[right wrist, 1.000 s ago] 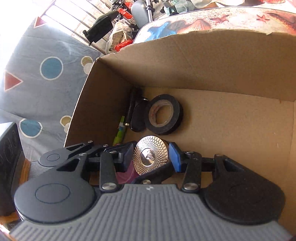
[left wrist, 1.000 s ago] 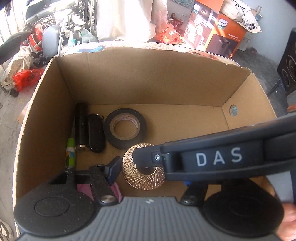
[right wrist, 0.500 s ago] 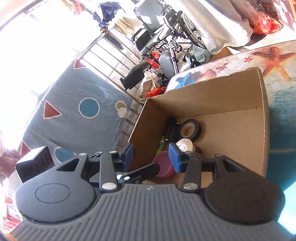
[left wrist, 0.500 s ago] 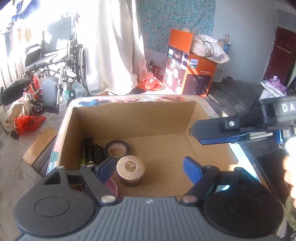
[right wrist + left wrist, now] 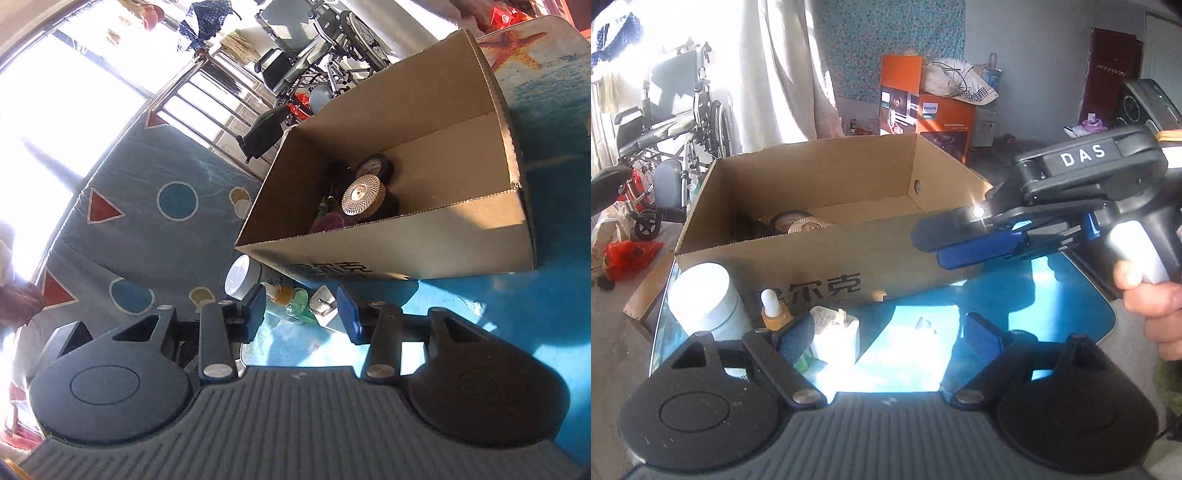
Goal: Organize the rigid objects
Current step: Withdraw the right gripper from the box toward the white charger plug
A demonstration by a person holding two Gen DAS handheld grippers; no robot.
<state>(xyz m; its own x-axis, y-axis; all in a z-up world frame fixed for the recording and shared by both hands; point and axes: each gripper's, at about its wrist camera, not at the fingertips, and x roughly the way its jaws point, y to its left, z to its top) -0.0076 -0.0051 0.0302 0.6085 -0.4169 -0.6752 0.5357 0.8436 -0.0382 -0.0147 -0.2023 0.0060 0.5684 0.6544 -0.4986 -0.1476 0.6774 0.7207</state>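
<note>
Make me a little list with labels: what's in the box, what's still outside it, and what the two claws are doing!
box: open cardboard box on the blue table
in the box: jar with a shiny patterned lid, black tape roll, something pink; others too dark to name
outside, before the box: white jar, small orange dropper bottle, white plug, green bottle
left claw: open, holding nothing
right claw: open, holding nothing, outside the box

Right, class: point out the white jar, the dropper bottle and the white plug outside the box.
white jar (image 5: pixel 701 295), left wrist view, on its lid.
dropper bottle (image 5: pixel 774 317), left wrist view, on its amber body.
white plug (image 5: pixel 836 336), left wrist view, on its front face.
</note>
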